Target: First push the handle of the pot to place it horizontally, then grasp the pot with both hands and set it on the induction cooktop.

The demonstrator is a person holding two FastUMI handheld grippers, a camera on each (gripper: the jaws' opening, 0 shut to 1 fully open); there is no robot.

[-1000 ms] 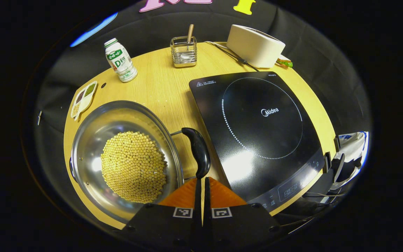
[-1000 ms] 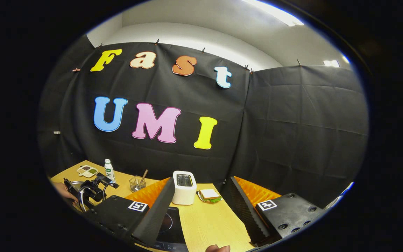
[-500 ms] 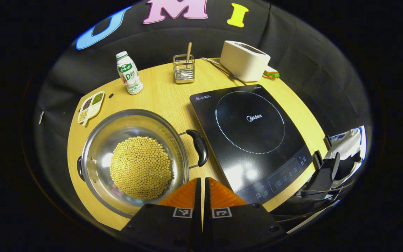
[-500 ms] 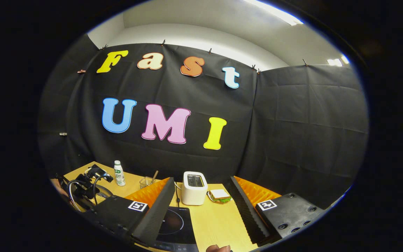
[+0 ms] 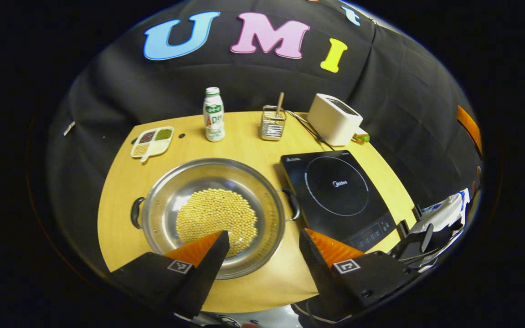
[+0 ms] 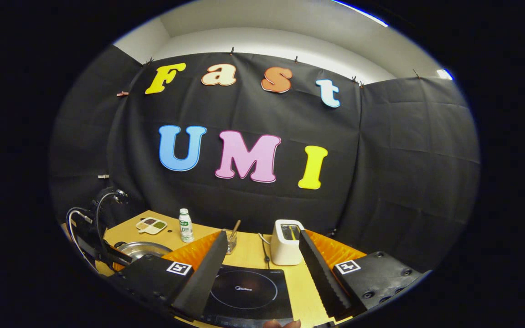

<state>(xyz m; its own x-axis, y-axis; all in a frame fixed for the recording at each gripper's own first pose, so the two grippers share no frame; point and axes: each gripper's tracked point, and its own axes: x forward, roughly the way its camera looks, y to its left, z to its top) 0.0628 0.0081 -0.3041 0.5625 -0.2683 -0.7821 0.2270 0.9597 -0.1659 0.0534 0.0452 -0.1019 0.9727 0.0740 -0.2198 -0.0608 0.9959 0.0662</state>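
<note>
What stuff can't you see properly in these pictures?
- Sandwich: left gripper view, mostly hidden behind the toaster.
- Pot: right gripper view, partly covered by the right gripper finger and the left gripper's cables.
- Tray: its fillings are too small to name.
- Cooktop: its front buttons are too small to make out.

A polished, mirror-like metal is seen in the pot (image 5: 214, 214), with matt dark handles that look plastic. The induction cooktop (image 5: 335, 191) is topped by smooth, glossy glass. The table (image 5: 121, 200) is surfaced in pale wood grain, possibly laminate. The toaster (image 5: 334, 118) is cased in smooth matt plastic.
</note>
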